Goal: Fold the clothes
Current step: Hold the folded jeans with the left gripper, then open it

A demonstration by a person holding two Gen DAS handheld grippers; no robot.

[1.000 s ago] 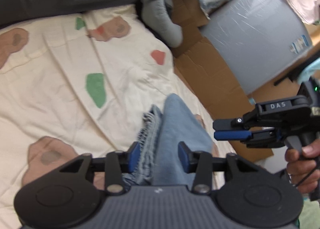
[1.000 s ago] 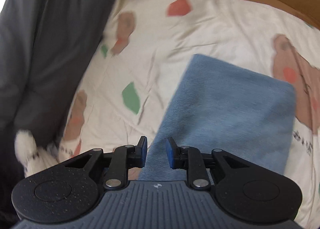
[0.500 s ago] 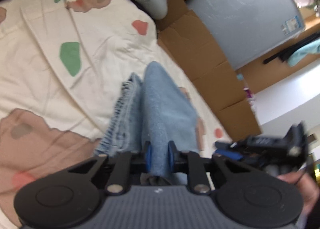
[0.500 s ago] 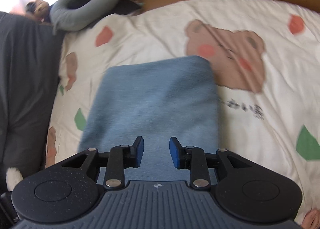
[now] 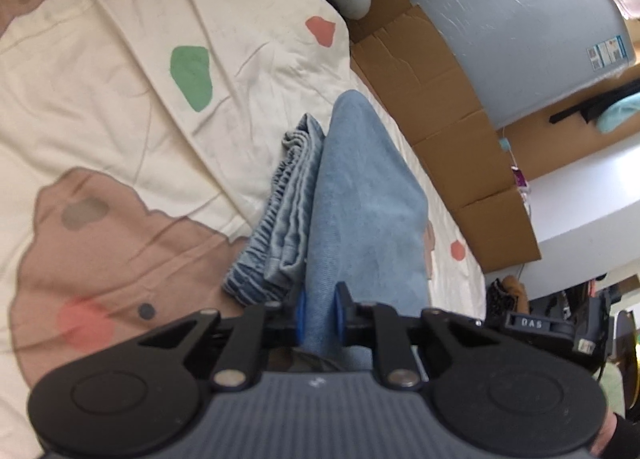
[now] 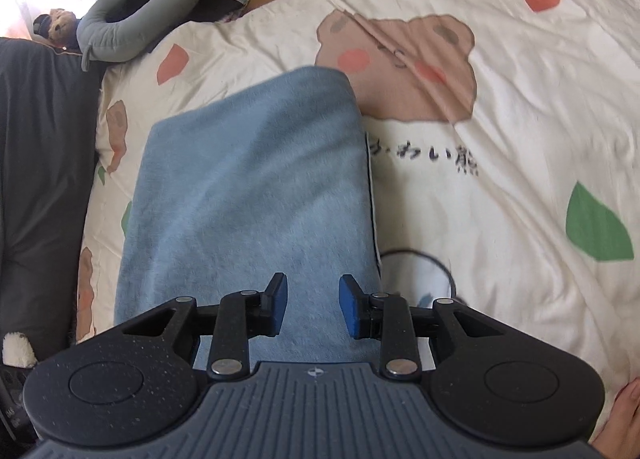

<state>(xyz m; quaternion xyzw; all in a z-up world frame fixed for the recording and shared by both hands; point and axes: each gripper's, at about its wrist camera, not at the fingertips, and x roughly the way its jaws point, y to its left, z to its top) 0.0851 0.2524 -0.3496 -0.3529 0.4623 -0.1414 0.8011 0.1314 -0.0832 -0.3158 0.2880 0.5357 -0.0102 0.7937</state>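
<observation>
The work surface was a bed covered by a cream duvet (image 6: pixel 520 187) printed with brown bear faces, green and coral patches, and a line of dark script. The cover was creased and rumpled throughout.

A folded pair of light blue jeans (image 6: pixel 248 195) lay on the duvet, just beside the large bear face. In the left wrist view the gathered waistband (image 5: pixel 280 227) was visible along the left side of the fold, under the smooth top layer.

The left gripper (image 5: pixel 319 319) was clamped on the near edge of the jeans, with the denim pinched between its blue pads. The right gripper (image 6: pixel 313 305) was positioned over the near end of the jeans with its jaws apart and nothing between them.

A dark grey blanket (image 6: pixel 36 187) bordered one side of the duvet. A grey curved pillow (image 6: pixel 136 31) and a small teddy bear (image 6: pixel 56 25) lay at the far corner. Flattened cardboard (image 5: pixel 440 127) lined the bed's far side, and a grey plastic-wrapped panel (image 5: pixel 520 27) leaned beyond it. A thin black cable (image 6: pixel 432 263) looped on the duvet beside the jeans.
</observation>
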